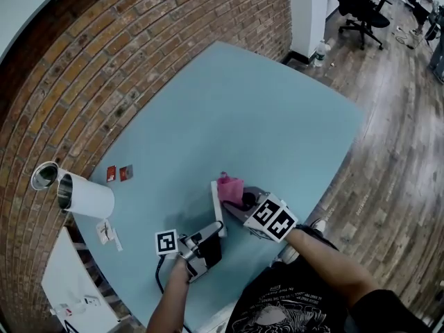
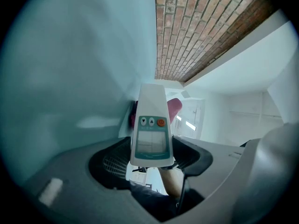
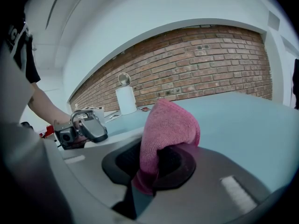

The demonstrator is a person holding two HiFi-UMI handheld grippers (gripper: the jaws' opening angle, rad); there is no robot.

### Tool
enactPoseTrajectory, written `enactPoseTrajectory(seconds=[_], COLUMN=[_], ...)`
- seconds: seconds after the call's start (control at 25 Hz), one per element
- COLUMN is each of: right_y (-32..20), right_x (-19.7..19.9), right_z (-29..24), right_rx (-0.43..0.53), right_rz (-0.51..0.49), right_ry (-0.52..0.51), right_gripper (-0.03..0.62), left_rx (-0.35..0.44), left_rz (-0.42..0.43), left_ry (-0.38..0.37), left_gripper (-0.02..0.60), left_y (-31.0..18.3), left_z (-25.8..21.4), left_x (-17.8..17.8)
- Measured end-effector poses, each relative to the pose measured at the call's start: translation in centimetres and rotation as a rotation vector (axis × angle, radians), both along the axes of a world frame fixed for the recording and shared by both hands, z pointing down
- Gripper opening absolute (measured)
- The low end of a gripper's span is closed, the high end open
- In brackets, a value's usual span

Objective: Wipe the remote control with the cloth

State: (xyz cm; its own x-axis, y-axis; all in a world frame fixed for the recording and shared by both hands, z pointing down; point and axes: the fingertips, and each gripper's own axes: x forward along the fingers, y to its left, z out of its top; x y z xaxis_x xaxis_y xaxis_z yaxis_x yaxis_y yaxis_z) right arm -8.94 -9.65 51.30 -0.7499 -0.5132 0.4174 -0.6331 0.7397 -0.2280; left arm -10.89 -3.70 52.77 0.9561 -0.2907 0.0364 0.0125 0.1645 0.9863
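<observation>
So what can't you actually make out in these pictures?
- The remote control's screen: in the left gripper view the print is too small and blurred to read.
- Whether the cloth touches the remote control: the head view is too small to tell, and in the left gripper view the remote control hides most of the cloth.
- The two small red items on the table: too small in the head view to identify.

No words or numbers can be read; the remote (image 2: 150, 125) shows signs only: a down arrow (image 2: 143, 121) and an up arrow (image 2: 151, 121) on two pale buttons, and an orange button (image 2: 160, 122) whose mark is too small to tell; black-and-white square markers sit on the cube (image 1: 166, 241) of the left gripper (image 1: 216, 231) and on the cube (image 1: 275, 218) of the right gripper (image 1: 236, 201); the white print on the shirt (image 1: 277, 311) is too blurred.
</observation>
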Motion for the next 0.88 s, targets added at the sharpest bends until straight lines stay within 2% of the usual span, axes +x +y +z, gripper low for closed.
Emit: enactPoseTrajectory(seconds=[0.28,0.88], right_y=[1.8,4.1], right_x=[0.7,2.1], right_z=[-0.1,-1.0], right_rx=[-0.006,-0.03], right_rz=[-0.008,0.004], right_ry=[-0.014,-0.05], right_gripper=[0.063,0.063], left_rx=[0.008,-0.017], left_rz=[-0.08,-0.342], left_ry=[0.004,0.015], left_gripper=[0.287,0.287], left_y=[-1.4,-5.1], left_z=[0.0,0.0], left_x=[0.9,1.9])
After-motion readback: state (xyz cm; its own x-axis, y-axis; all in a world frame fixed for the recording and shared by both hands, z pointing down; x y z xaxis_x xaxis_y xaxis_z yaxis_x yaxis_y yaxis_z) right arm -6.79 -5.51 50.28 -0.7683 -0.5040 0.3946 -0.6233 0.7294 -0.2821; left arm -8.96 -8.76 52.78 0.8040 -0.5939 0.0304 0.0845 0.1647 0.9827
